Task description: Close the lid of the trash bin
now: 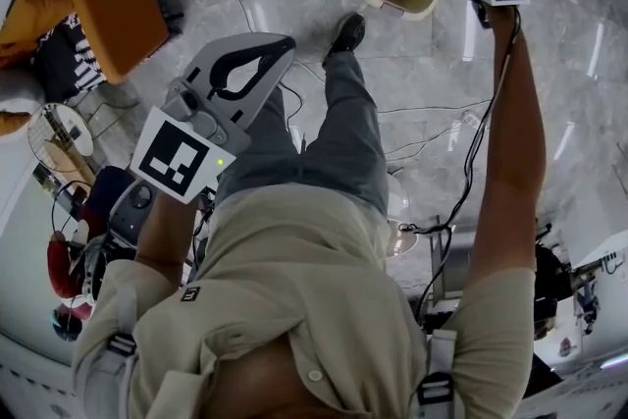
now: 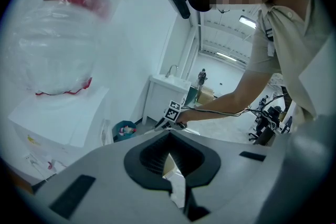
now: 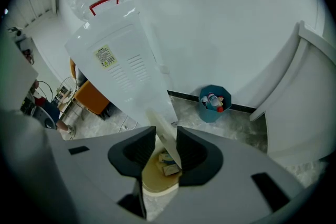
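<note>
Two claws. Right claw (image 3: pixel 165 134): jaws wide, straddling the upright lid (image 3: pixel 157 120) of the open trash bin (image 3: pixel 157 187) on the floor; I see no clamping. Left claw (image 2: pixel 169 136): jaws together, empty, well apart.

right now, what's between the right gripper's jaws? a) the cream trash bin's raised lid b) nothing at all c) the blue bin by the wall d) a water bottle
a: in the right gripper view the raised lid of the cream trash bin stands upright between the spread jaws of the right gripper.
</note>
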`<state>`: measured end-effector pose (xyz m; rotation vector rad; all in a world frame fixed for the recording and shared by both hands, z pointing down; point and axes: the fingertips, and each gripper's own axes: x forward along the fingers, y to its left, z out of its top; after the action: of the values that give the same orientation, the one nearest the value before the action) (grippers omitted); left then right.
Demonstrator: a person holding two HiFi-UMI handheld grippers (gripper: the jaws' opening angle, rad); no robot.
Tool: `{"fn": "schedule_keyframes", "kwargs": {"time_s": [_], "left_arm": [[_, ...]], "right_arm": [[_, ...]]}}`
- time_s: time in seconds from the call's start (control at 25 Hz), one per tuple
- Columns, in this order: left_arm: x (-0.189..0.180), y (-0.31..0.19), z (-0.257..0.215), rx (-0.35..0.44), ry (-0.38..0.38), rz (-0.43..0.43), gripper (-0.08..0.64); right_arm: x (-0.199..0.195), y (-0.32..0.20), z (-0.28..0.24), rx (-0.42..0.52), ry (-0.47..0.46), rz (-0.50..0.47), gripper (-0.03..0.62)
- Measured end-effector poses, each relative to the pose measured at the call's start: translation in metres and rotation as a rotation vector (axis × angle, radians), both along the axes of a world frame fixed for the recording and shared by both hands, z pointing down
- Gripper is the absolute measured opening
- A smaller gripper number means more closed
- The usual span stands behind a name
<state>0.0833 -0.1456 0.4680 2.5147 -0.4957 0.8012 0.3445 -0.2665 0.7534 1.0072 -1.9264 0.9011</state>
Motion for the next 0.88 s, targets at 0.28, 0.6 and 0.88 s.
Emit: {"fn": "schedule_keyframes", "kwargs": {"time_s": [0.28, 0.6, 0.88], "left_arm": [[0.002, 0.0, 0.003, 0.016, -0.003, 0.018, 0.014], [0.001, 0.0, 0.005, 0.013, -0.007, 0.025, 0.014], [0.003, 0.001, 0.012, 0.014, -0.008, 0.039, 0.014]], "right_arm": [[-0.014, 0.037, 0.01, -0.036, -0.03, -0.019, 0.136], [-0.034, 0.076, 0.027, -0.097, -0.053, -0.045, 0.14], [-0.052, 0.121, 0.059, -0.189, -0.066, -0.087, 0.143]]}}
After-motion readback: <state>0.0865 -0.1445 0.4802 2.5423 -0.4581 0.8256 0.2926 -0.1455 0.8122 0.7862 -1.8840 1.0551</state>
